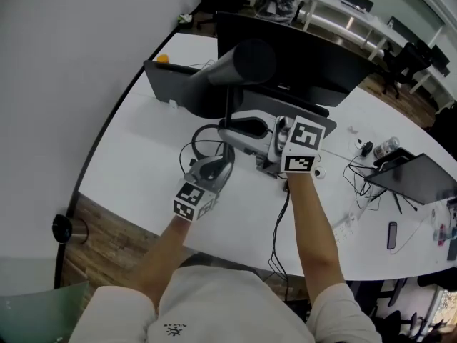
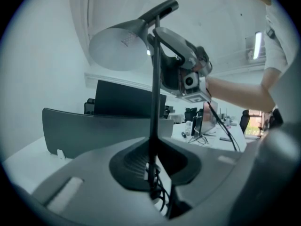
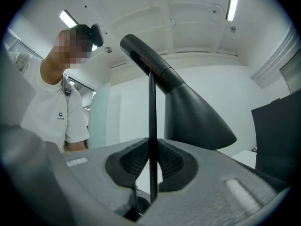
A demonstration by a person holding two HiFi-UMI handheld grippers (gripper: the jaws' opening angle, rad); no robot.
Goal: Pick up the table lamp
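Note:
The table lamp is black, with a cone shade [image 1: 239, 64] on a thin stem [image 1: 227, 113], and it is held above the white table [image 1: 143, 163]. My left gripper [image 1: 218, 164] is shut on the stem low down. In the left gripper view the pads [image 2: 134, 161] press the stem [image 2: 154, 102], with the shade [image 2: 120, 46] up left and a dark cable [image 2: 159, 194] hanging below. My right gripper [image 1: 233, 128] is shut on the stem higher up. The right gripper view has the stem [image 3: 151, 112] clamped between its pads [image 3: 171, 161], under the shade [image 3: 193, 114].
A black monitor [image 1: 300, 63] stands right behind the lamp, and a dark grey curved panel [image 1: 171, 84] is to its left. A tilted dark screen [image 1: 418, 177], a phone [image 1: 392, 234] and loose cables [image 1: 280, 227] lie to the right. The table edge runs near my body.

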